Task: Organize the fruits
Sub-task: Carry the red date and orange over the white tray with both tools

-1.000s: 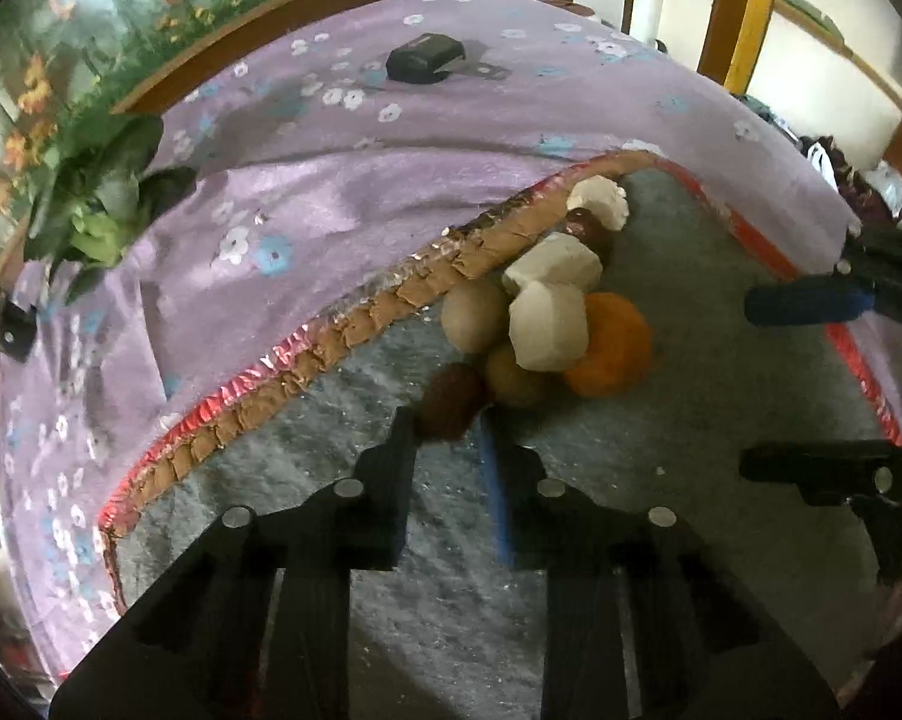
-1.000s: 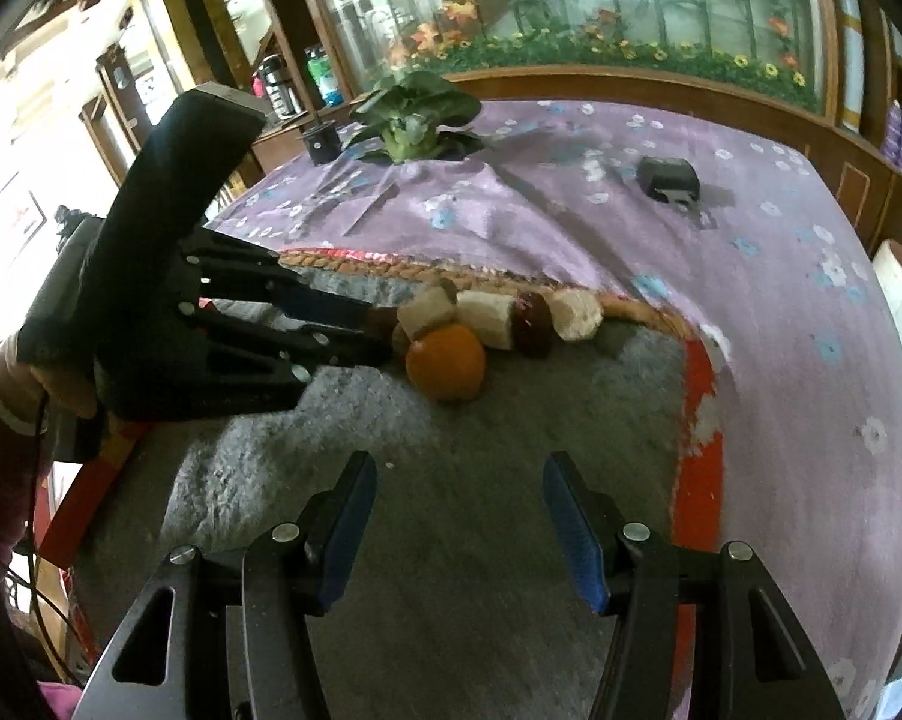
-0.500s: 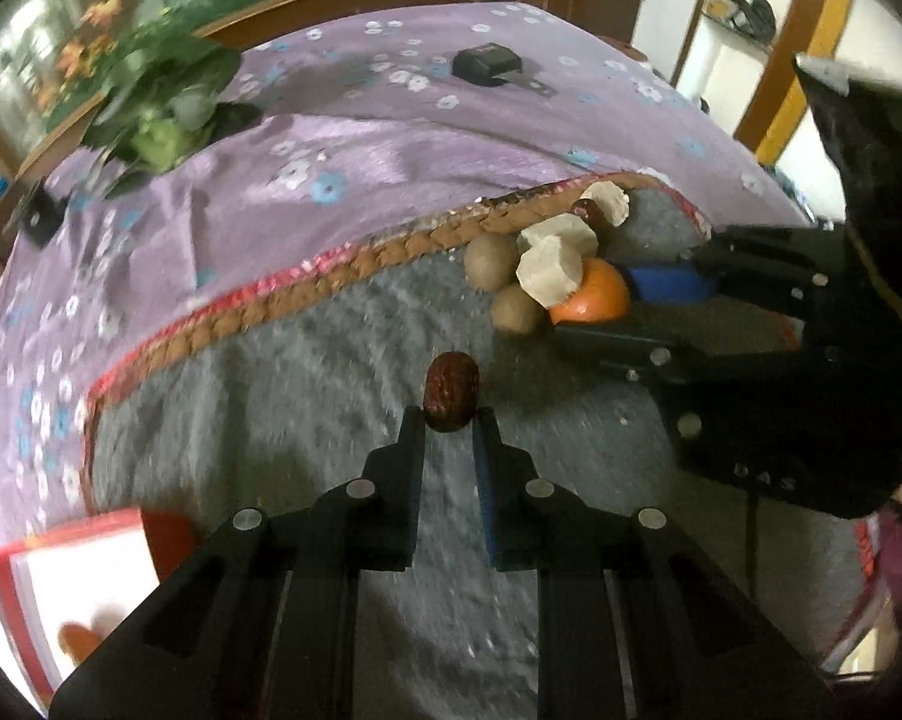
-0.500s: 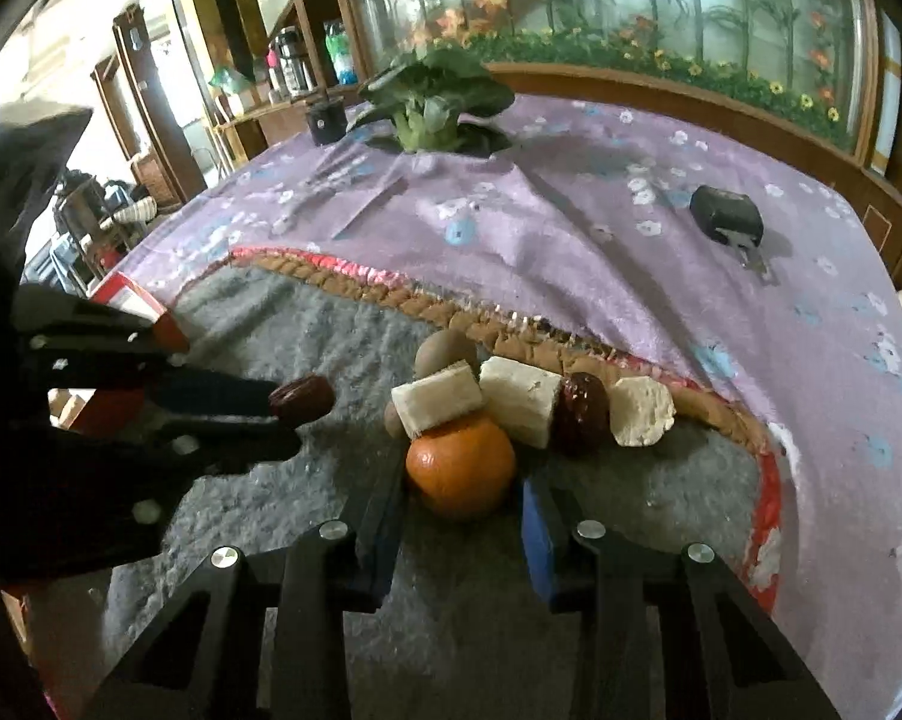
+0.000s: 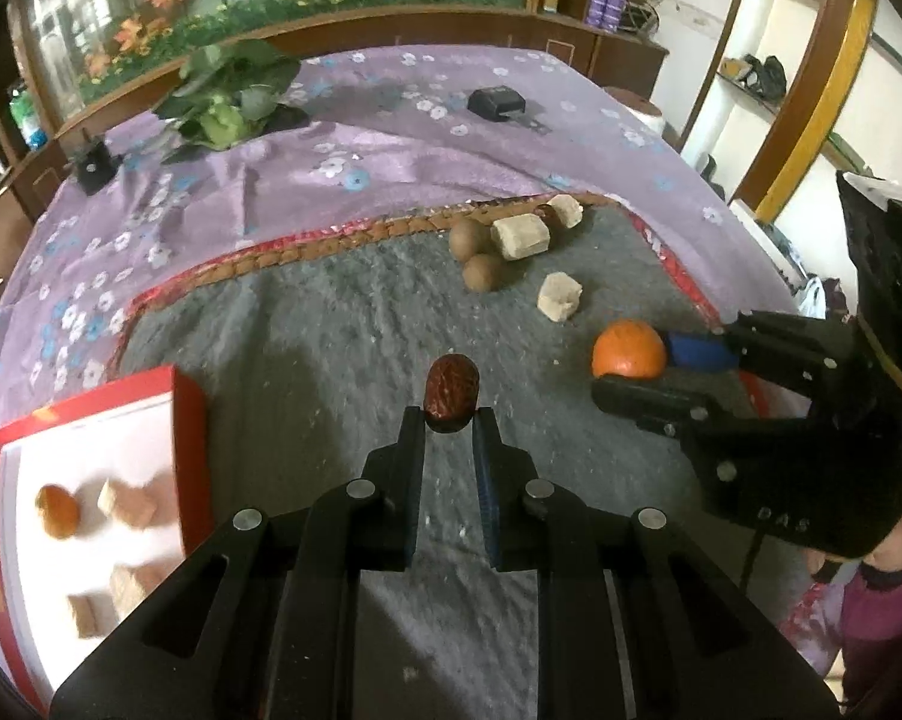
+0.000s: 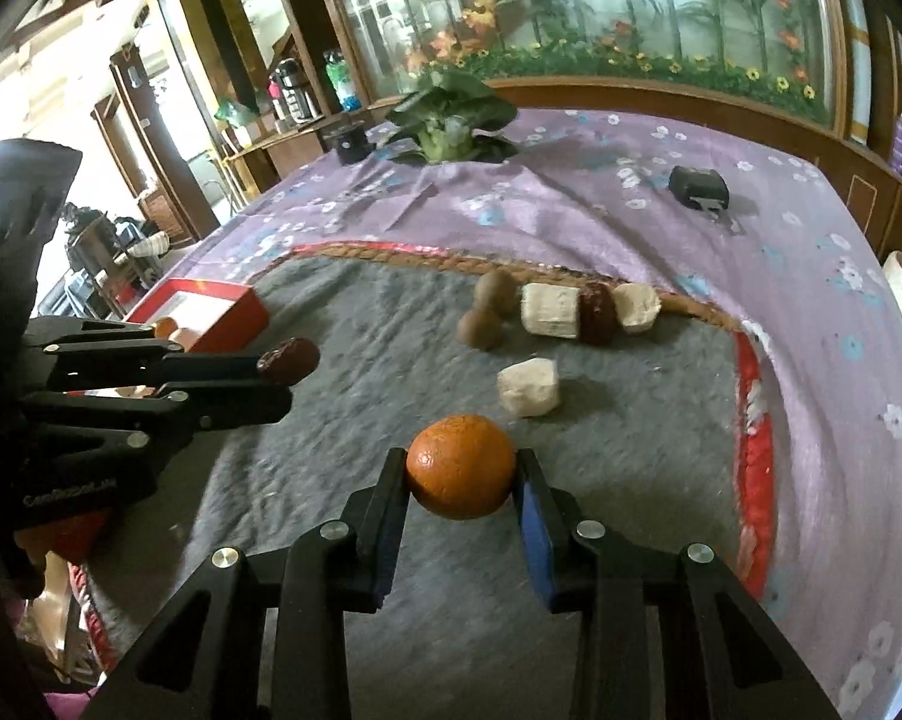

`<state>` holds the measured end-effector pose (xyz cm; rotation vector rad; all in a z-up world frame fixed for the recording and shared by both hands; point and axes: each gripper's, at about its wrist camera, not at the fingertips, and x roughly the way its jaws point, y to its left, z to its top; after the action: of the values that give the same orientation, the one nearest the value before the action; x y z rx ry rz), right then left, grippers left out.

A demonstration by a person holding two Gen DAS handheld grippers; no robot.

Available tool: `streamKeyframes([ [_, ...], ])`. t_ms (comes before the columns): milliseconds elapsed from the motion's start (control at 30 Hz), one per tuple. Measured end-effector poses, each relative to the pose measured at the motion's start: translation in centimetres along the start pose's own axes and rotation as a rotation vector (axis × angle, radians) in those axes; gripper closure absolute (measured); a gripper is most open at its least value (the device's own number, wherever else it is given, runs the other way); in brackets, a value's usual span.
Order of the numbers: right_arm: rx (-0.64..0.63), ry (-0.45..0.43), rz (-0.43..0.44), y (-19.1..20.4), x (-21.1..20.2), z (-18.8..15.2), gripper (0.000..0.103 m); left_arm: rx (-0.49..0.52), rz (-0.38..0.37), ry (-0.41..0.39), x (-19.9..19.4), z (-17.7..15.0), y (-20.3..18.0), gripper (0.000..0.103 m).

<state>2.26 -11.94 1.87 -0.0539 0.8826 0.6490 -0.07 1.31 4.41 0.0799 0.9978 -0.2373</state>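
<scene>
fruits are being moved, one per hand. left gripper (image 5: 449,420) has its fingers nearly shut on a date (image 5: 451,393), held clear above the grey mat (image 5: 306,324). right gripper (image 6: 460,480) has just closed its fingers partway onto an orange (image 6: 460,466), pads pressing both sides; whether it is off the mat i cannot tell. the red box (image 5: 189,420) sits at the mat's left edge, with an orange piece and pale cubes already inside. still along the mat's far edge: two brown round fruits (image 5: 478,255), a second date (image 6: 598,312) and pale chunks (image 5: 520,236), one chunk (image 5: 560,297) lying apart nearer the middle. i'd judge this the carry step; next, swing each fruit over the box, lower, then open.
</scene>
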Motion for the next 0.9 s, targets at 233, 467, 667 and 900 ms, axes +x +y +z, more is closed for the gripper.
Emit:
streamKeyframes([
  [233,-0.034,-0.004,0.037,3.2,-0.8,-0.7,0.069,-0.059,0.011,-0.045,-2.2,-2.0,0.8,0.088],
  [467,-0.087,-0.011,0.064,6.4,-1.1,-0.4,0.069,-0.098,0.063,-0.072,-4.1,-4.1,2.2,0.088],
  [667,-0.136,-0.003,0.09,9.2,-0.6,-0.1,0.069,-0.142,0.103,-0.089,-5.3,-5.7,3.9,0.088],
  [900,-0.198,0.005,0.122,12.3,0.2,0.7,0.069,-0.205,0.162,-0.102,-6.8,-7.5,6.8,0.088],
])
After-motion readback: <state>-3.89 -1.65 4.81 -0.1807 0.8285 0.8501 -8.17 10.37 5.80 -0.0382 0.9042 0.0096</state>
